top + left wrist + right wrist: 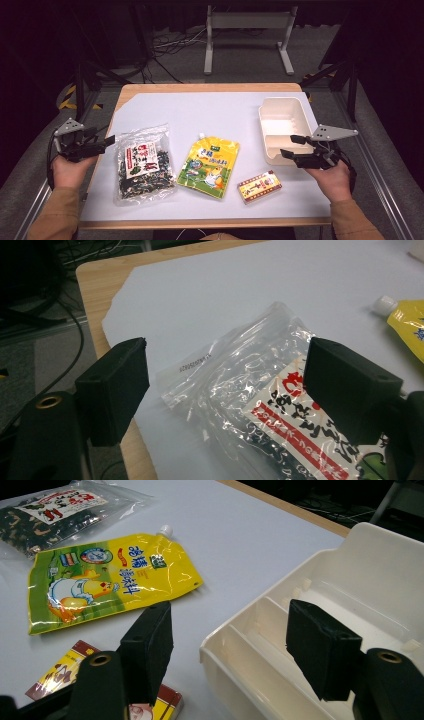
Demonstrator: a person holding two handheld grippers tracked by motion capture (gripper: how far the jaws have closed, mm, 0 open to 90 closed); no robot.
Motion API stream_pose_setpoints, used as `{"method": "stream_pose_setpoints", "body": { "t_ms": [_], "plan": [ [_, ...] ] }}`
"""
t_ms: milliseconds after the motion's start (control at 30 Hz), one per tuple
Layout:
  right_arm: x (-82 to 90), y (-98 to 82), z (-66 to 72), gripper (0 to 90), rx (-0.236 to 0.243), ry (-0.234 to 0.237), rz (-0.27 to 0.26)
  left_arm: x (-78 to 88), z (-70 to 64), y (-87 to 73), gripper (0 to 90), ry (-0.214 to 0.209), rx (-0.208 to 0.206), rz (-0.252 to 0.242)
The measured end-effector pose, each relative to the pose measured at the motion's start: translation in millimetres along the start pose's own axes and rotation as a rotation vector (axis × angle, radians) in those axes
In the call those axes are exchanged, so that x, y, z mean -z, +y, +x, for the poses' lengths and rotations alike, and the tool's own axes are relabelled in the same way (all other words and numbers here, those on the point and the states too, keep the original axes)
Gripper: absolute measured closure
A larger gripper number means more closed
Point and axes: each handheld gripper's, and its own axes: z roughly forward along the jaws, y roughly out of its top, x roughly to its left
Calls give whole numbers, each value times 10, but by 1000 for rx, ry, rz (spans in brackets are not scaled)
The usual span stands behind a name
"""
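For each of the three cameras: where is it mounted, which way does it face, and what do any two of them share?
High view: above the person's side, looking forward and down on the table; forearms, both hands, left gripper, right gripper.
Left gripper view: rides the left gripper, faces the seaweed bag; open jaws.
Right gripper view: rides the right gripper, faces the tray; open jaws.
Shared: both gripper views catch the yellow pouch.

Each hand-held gripper (110,140) (290,146) is black with blocky jaws, a grey three-cornered plate on top. Sleeves (57,215) are tan.
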Motion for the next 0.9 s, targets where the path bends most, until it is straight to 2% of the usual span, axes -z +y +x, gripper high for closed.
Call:
{"method": "stream_pose_setpoints", "body": {
  "t_ms": [100,167,267,300,333,467,667,800,900],
  "plan": [
    [-4,-9,4,351,-1,2,1,-61,84,8,234,-23,-6,4],
    [-7,-16,13,353,0,5,5,-85,106,14,241,-22,-4,7],
    [-6,-23,32,362,3,10,9,-169,169,42,221,-30,14,21],
    [-4,-24,38,366,5,12,10,-226,220,64,214,-56,44,29],
    [-1,-27,43,369,7,15,13,-260,245,76,214,-53,55,41],
    [1,-42,53,380,6,17,18,-345,282,98,217,-39,53,64],
    [-17,-74,69,392,2,28,34,-537,308,104,216,2,32,93],
    [-45,-76,92,397,7,41,40,-639,318,79,231,3,12,115],
    [-74,-70,114,399,13,54,42,-699,375,44,260,-18,36,115]
  ]
}}
